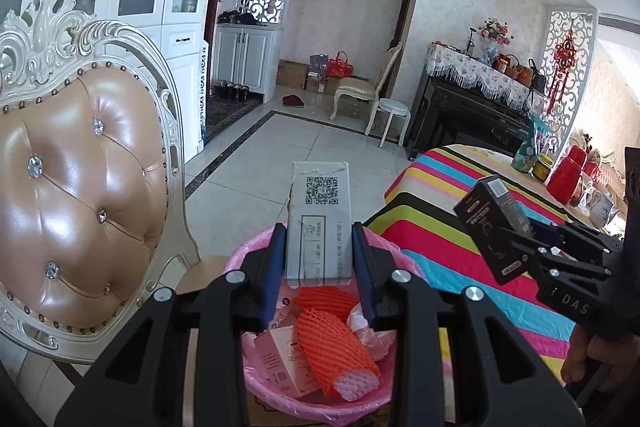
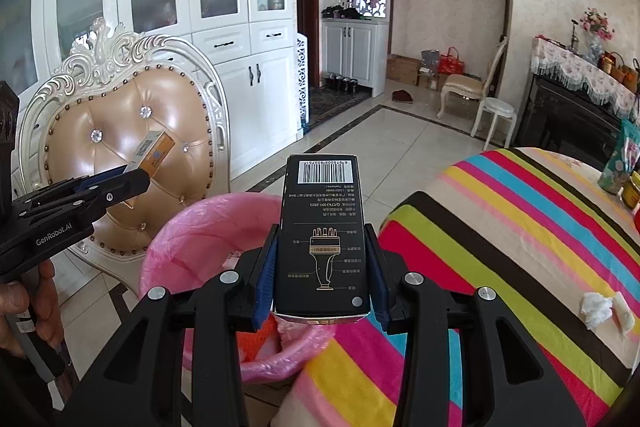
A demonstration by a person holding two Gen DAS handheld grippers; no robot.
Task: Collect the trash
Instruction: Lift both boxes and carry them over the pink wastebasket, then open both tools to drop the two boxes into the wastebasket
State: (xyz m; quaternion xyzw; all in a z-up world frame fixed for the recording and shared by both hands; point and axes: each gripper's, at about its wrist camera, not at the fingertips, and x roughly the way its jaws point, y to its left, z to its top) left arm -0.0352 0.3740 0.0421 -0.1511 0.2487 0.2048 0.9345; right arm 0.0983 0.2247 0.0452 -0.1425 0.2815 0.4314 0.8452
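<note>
My left gripper (image 1: 320,255) is shut on a small white box (image 1: 319,223) with a QR code and holds it right above the bin (image 1: 256,255) lined with a pink bag. The bin holds orange foam nets (image 1: 336,343), a pink carton and crumpled wrap. My right gripper (image 2: 322,267) is shut on a black box (image 2: 322,235) with a barcode, just right of the bin (image 2: 200,231), over the table's edge. In the left wrist view the right gripper (image 1: 520,239) and black box (image 1: 494,223) hang right of the bin. The left gripper (image 2: 132,179) shows holding its box (image 2: 154,151).
An ornate white chair with tan leather back (image 1: 76,187) stands close left of the bin. The striped tablecloth table (image 2: 520,227) is at the right, with crumpled tissues (image 2: 598,309), jars and red boxes (image 1: 568,175) further back. Tiled floor (image 1: 304,147) lies beyond.
</note>
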